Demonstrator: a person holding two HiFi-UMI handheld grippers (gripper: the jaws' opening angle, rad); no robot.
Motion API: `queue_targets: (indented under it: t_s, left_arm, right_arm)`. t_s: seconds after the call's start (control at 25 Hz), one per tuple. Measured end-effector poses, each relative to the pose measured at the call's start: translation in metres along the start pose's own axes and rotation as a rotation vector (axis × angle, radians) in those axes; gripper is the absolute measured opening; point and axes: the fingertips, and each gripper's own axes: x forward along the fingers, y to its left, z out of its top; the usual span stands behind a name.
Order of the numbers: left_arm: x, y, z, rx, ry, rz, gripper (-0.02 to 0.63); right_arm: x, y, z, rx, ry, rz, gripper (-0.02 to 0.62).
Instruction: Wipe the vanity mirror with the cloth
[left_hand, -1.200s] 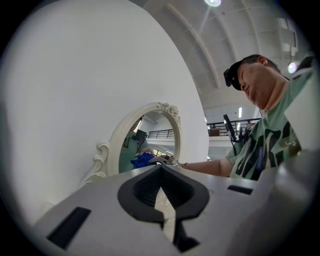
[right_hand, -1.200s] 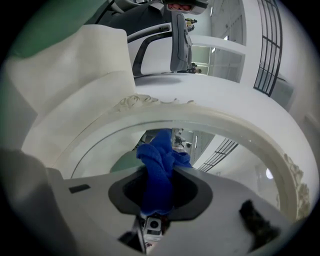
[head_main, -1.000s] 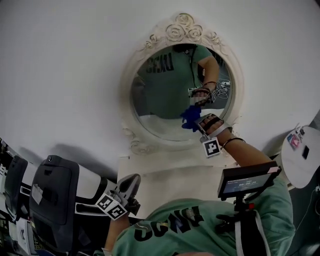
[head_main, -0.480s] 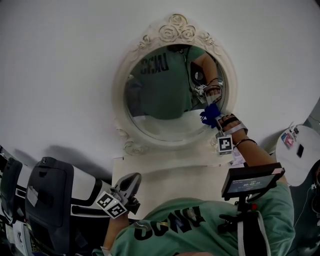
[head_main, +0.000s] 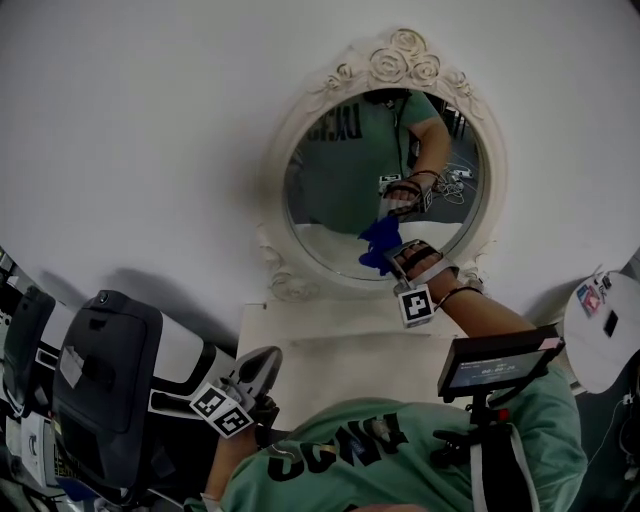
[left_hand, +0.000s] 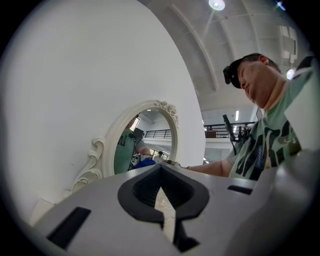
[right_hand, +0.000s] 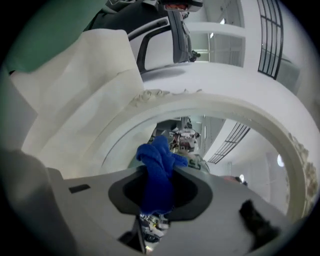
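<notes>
Two grippers are in my hands, but only one is working: my right gripper (head_main: 389, 256) is clamped on a bunched blue cloth (head_main: 379, 240), and its own view shows the cloth (right_hand: 157, 170) standing up between the jaws, gripped low with a crumpled tuft poking out past the tips. That tuft is against the lower right part of the glass of the vanity mirror (head_main: 335, 215), where it seems to meet its own reflection, so I judge the wiping to be under way, not starting or finishing. How much of the glass has been covered I cannot say. Nothing on the surface marks a wiped part from an unwiped one, and I would treat the left half and the top of the oval as left to do. The mirror stands upright against the white wall on a pale dresser top (head_main: 330, 345), an oval in a cream frame with carved roses at the crown and scrolls at the foot. The glass looks clean and bright, reflecting my green shirt and the gripper clearly, with no smears or streaks that I can make out from here. My left gripper (head_main: 262, 362) hangs low beside my body, well apart from the mirror, and its own view shows the jaws (left_hand: 161, 192) pressed together with nothing in them.
</notes>
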Motion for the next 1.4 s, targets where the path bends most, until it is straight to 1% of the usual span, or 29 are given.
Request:
queue_targets:
  t_s: [0.08,0.16,0.24,0.32,0.4,0.52,0.64,0.68,0.8,0.88,1.0,1.12,1.16,1.24,1.28,1.4]
  left_arm:
    - [-0.010,0.001,0.001,0.001,-0.003,0.025,0.006]
    - [-0.025,0.007,0.003,0.000,-0.006,0.061,0.006]
    - [-0.042,0.014,0.005,0.001,-0.015,0.101,0.006]
    - [-0.057,0.019,0.008,0.004,-0.025,0.139,0.006]
    - [-0.069,0.022,0.010,0.008,-0.034,0.172,0.006]
    - [-0.080,0.026,0.009,0.008,-0.039,0.199,0.006]
    - [-0.079,0.027,0.008,0.002,-0.034,0.197,0.006]
    - [-0.076,0.027,0.008,0.002,-0.032,0.189,0.006]
    - [-0.061,0.023,0.008,0.005,-0.025,0.153,0.006]
    - [-0.049,0.022,0.007,0.003,-0.019,0.122,0.006]
    - [-0.023,0.015,0.004,0.003,-0.005,0.060,0.006]
    - [0.003,0.003,-0.001,0.002,0.002,-0.011,0.006]
    - [0.010,0.001,-0.003,-0.001,0.005,-0.030,0.006]
    - [0.020,-0.002,-0.006,-0.006,0.011,-0.058,0.006]
    - [0.025,-0.004,-0.008,-0.007,0.014,-0.069,0.006]
    - [0.038,-0.014,-0.011,-0.010,0.020,-0.097,0.006]
  right_arm:
    - [0.017,-0.007,0.045,-0.009,-0.080,0.003,0.092]
    - [0.032,-0.014,0.088,-0.021,-0.138,0.023,0.092]
    - [0.050,-0.015,0.121,-0.025,-0.184,0.030,0.092]
    - [0.063,-0.018,0.144,-0.041,-0.219,0.026,0.092]
    - [0.076,-0.015,0.157,-0.071,-0.222,0.037,0.092]
    - [0.088,-0.009,0.161,-0.087,-0.201,0.051,0.092]
    - [0.089,-0.010,0.157,-0.076,-0.195,0.012,0.092]
    - [0.088,-0.009,0.153,-0.075,-0.189,0.003,0.092]
    - [0.079,0.013,0.123,-0.087,-0.129,0.078,0.092]
    - [0.069,0.026,0.096,-0.080,-0.087,0.104,0.092]
    - [0.048,0.046,0.044,-0.066,-0.009,0.132,0.092]
    - [0.025,0.063,-0.014,-0.038,0.072,0.117,0.092]
    - [0.018,0.072,-0.033,-0.038,0.106,0.135,0.092]
    - [0.003,0.096,-0.070,-0.049,0.184,0.217,0.092]
    - [-0.003,0.104,-0.085,-0.054,0.215,0.244,0.092]
    - [-0.019,0.118,-0.120,-0.054,0.275,0.277,0.092]
